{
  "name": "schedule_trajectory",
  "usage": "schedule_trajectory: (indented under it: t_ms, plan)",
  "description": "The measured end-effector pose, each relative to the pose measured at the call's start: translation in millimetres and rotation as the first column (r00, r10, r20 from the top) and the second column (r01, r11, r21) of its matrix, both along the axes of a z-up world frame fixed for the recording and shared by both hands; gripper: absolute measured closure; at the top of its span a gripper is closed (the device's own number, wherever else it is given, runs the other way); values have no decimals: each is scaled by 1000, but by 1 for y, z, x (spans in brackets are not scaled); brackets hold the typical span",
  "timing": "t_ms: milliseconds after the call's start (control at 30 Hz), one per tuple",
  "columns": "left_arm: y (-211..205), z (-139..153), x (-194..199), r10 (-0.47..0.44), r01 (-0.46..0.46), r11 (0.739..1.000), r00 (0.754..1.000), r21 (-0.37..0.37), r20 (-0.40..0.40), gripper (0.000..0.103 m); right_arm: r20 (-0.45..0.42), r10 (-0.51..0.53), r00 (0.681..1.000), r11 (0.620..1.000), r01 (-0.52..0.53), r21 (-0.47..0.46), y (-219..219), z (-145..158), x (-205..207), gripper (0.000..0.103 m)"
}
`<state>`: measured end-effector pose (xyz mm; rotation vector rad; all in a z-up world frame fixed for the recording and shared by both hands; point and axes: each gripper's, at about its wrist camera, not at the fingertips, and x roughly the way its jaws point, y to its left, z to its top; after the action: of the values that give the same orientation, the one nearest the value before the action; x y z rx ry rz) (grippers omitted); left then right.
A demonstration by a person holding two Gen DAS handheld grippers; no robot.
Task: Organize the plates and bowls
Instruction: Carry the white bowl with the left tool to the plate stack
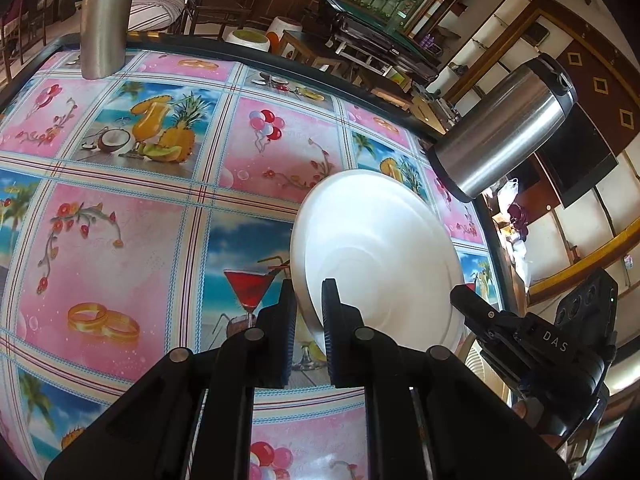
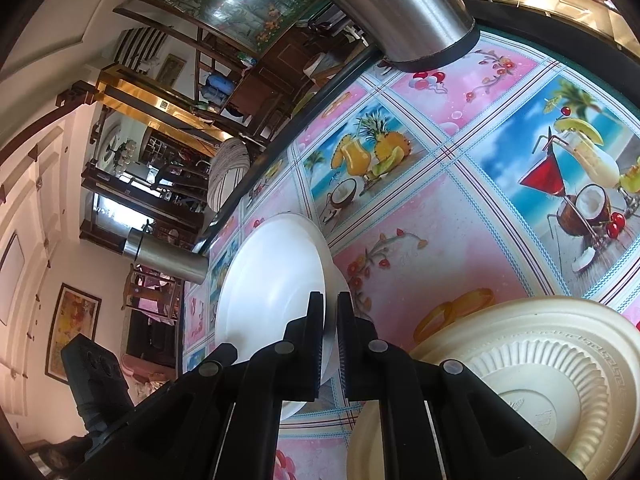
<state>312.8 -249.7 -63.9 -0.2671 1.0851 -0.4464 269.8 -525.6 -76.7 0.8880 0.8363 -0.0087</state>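
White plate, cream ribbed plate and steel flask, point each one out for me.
white plate point(image 1: 384, 248): left wrist view, its upper face.
cream ribbed plate point(image 2: 560, 360): right wrist view, its ribbed ring.
steel flask point(image 1: 504, 128): left wrist view, its steel side.

Premises: a lived-in home, dining or living area. Evidence — a table under a glossy printed oilcloth point(image 1: 132, 224) of cocktails, pineapples, balloons and wedding rings, two steel flasks point(image 1: 504, 132) standing on it, dark wooden chairs point(image 1: 208, 4) and cabinets behind, a large floral painting point(image 2: 236, 0) and a framed picture point(image 2: 72, 332) on cream panelled walls. White wall shelving point(image 1: 492, 36) and a striped cushion point(image 1: 158, 0) — domestic furnishing throughout
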Motion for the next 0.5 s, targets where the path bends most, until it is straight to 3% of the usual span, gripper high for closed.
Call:
schedule_trajectory:
  t_ms: [233, 500]
  plan:
    - [29, -1, -22, 43, -43, 999, 999, -20, -16, 93, -9, 28, 1000, 1000, -28, 12, 15, -3, -5, 97]
    - [83, 28, -52, 123, -124, 992, 991, 6, 44, 93, -17, 125, 992, 992, -126, -19, 67, 5, -5, 97]
